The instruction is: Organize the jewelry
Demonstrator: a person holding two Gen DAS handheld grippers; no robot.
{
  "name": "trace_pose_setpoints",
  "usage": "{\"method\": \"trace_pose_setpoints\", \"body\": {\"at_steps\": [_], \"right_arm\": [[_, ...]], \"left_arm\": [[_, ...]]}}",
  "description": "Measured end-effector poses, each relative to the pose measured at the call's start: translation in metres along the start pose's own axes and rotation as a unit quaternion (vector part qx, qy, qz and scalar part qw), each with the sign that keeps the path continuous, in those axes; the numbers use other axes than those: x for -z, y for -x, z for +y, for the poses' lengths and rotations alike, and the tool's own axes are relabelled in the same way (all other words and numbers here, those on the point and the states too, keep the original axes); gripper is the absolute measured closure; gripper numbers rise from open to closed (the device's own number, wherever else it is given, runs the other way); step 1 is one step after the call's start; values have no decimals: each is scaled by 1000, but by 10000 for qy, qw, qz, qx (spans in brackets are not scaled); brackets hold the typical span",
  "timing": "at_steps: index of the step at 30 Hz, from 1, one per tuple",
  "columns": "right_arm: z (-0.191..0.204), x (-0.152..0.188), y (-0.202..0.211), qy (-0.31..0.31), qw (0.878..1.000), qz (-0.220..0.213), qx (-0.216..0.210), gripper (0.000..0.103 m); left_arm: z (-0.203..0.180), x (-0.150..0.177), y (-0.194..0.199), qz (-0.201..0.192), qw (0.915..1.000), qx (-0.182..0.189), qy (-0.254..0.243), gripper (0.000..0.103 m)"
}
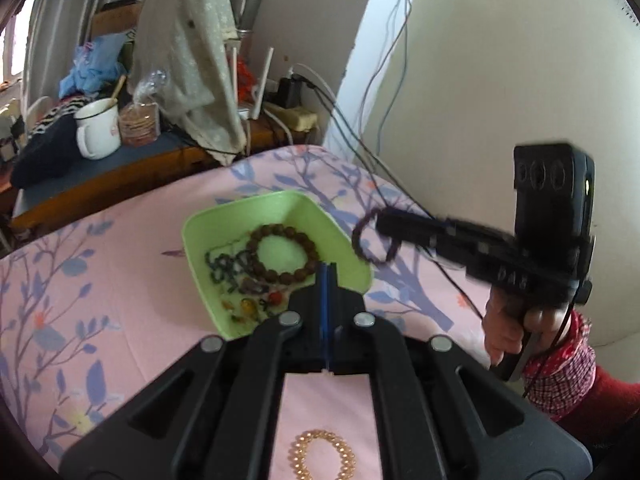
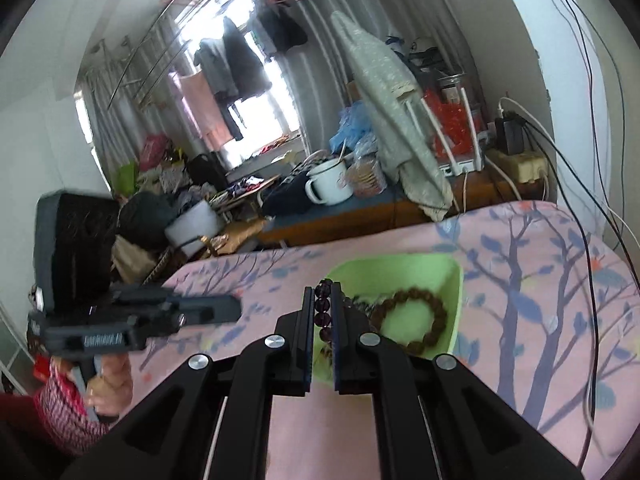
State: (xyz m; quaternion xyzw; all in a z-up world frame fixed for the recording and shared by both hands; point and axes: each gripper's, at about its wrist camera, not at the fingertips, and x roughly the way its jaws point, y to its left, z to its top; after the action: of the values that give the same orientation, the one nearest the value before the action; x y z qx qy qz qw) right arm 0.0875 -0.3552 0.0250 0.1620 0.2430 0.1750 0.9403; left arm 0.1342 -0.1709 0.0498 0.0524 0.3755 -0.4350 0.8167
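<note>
Pale green plastic forms the tray (image 1: 200,236), a shallow dish with rounded corners resting on a pink cloth (image 1: 120,280) printed with lilac trees and blue leaves; inside lies a brown bracelet (image 1: 280,254) of round, rough wooden beads, beside a tangle of dark green beads (image 1: 224,266) and a few small orange and red pieces (image 1: 256,304), too small to tell apart. The left gripper (image 1: 327,276) is clenched with nothing between its blue-edged pads, its tips above the tray's near rim. The right gripper (image 2: 323,312) is clamped on a purple bracelet (image 2: 322,304) of glossy, translucent round beads; in the left view this bracelet (image 1: 374,240) hangs as a loop from the gripper's tips, in the air just beside the tray's right edge. A gold bracelet (image 1: 322,454) of small shiny beads lies on the cloth beneath the left gripper's frame. A white enamel mug (image 2: 330,186) stands on the table behind; its red marking is unreadable; raised letters on each gripper's body are too blurred to read.
</note>
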Motion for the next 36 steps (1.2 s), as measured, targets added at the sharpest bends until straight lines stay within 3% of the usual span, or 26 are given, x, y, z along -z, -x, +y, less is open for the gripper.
{"method": "trace_pose_setpoints", "body": {"at_steps": [4,6,8,14,16,17,19,21,24,30,36], "right_arm": [[3,14,18,36,9998,-147,-140,103],[9,31,29,13,9992,-182,-357,103],[17,46,37,36,9988,-177,-460,103],[38,78,41,-26,9980,-97,-618,103],[43,79,37,-13,9979,-66,-638,103],[44,78,36,-13,9980,-57,-636,103],[46,70,34,-10,9977,-72,-670,103],[45,60,35,-11,9975,-149,-694,103],[38,35,31,70,9977,-278,-616,103],[7,-14,1,74,9993,-200,-298,103],[-27,-20,-37,-78,9998,181,-19,103]], "left_arm": [[-14,53,1,317,9982,-16,-500,99],[-9,79,-2,577,9970,-71,-506,78],[-2,108,-4,848,9959,-108,-298,72],[13,158,-18,1283,9915,-51,218,72],[5,163,-19,1137,9931,-278,-33,84],[4,161,-21,1183,9915,-500,-193,97],[14,147,-23,1259,9915,-305,108,97],[21,126,-19,1090,9933,-328,181,97],[18,82,-6,706,9973,-169,71,97],[6,-13,-8,58,9996,-190,-214,97],[19,-49,-61,212,9991,-358,14,96]]}}
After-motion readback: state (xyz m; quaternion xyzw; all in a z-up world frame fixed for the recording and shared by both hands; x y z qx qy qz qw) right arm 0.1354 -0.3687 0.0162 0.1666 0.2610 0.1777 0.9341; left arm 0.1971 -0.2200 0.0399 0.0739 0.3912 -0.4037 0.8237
